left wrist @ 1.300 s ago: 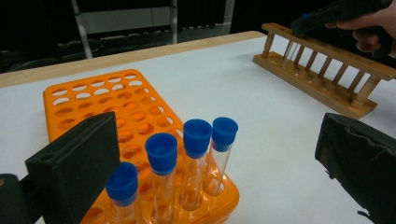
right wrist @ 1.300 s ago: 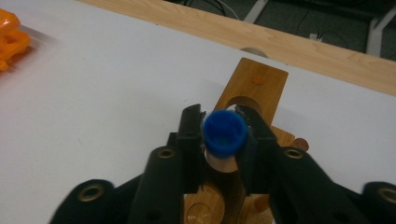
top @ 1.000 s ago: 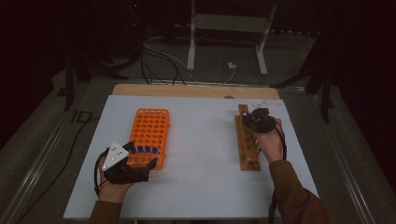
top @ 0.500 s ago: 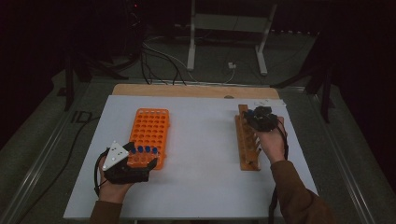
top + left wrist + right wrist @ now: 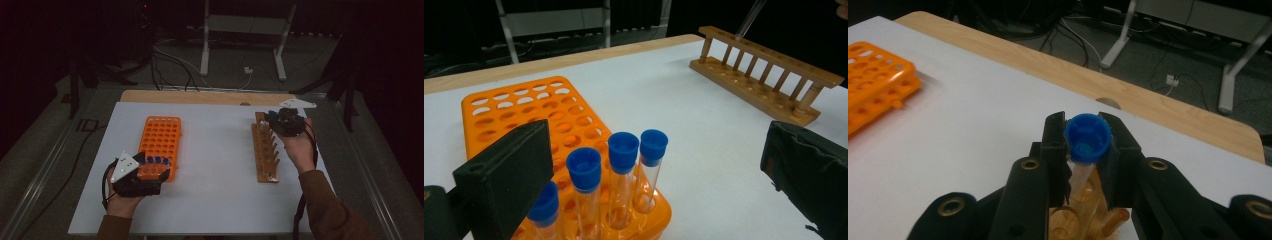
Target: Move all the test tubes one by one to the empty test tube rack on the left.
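An orange tube rack lies at the table's left, with several blue-capped tubes in its near rows. My left gripper rests at that near end, open; its jaws stand wide apart with the capped tubes between them, untouched. At the right, a wooden peg rack runs away from me. My right gripper hovers over its far end, shut on a clear tube with a blue cap. The tube hangs tilted above the wooden rack. The held tube is also seen from across the table.
The white table top has a wooden strip along its far edge. Beyond it are cables and a white stand on the dark floor. Bare table lies between the two racks.
My right gripper has risen a little with the tube, lifting away from the wooden rack's far end. The left gripper has stayed put.
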The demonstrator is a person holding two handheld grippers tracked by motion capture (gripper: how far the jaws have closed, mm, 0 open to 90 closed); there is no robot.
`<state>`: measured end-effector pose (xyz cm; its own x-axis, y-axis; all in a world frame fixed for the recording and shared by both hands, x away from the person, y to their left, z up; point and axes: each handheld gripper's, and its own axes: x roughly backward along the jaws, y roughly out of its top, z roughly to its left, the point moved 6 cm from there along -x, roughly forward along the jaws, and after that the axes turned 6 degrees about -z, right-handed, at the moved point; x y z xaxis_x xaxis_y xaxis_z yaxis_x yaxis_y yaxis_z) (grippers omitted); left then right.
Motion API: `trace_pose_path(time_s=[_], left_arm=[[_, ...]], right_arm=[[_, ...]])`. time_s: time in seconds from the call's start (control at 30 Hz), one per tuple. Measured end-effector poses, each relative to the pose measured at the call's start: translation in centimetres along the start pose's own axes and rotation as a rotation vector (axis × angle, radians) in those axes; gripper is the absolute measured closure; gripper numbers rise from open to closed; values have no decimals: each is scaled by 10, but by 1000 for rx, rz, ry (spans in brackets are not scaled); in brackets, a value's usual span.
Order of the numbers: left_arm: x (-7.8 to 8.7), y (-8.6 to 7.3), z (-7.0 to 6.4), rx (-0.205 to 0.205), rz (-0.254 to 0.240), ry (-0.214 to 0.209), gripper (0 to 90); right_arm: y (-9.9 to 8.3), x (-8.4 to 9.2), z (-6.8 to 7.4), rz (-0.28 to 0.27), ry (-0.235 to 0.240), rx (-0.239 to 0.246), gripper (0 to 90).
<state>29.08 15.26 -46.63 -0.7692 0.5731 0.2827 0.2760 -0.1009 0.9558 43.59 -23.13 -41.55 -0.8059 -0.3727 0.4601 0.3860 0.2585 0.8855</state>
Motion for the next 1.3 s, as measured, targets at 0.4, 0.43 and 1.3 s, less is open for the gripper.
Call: trace_pose_path(time_s=[0.4,0.43,1.3], left_arm=[[-4,17,-18,-36,-36,-5,24],[-5,19,-21,-47,-36,-5,27],[-74,32,-102,-152,39,-120,168]], right_arm=[[8,8,45,3,126,59,760],[8,8,50,4,142,61,759],[3,27,130,1,443,10,758]])
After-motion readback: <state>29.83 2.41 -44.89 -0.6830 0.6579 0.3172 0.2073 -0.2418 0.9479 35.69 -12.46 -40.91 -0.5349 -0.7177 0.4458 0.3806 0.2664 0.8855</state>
